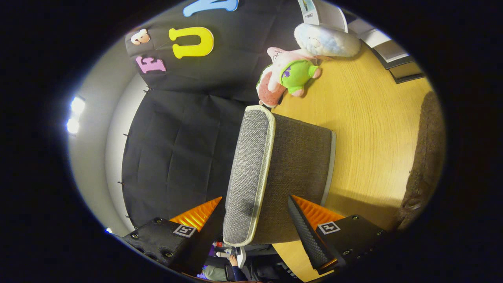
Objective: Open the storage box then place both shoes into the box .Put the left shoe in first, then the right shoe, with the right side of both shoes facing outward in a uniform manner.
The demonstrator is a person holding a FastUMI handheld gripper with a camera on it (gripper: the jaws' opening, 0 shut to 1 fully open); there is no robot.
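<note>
A grey fabric storage box (298,165) stands on the wooden table (373,118), and the view is rolled onto its side. Its lighter woven lid (247,169), with pale piping, lies shut on the box. My gripper (255,198) is open and straddles the near end of the lid. One finger (200,214) sits against the lid's top and the other finger (310,216) lies along the box's side wall. A brown fuzzy shape (426,157), possibly a shoe, lies on the table beyond the box's far side, partly cut off.
A pink plush toy in green shorts (289,74) and a fluffy white-blue plush (326,41) lie on the table past the box. Dark panels (397,59) stand by the table's edge. A person's hand (234,261) shows below the fingers.
</note>
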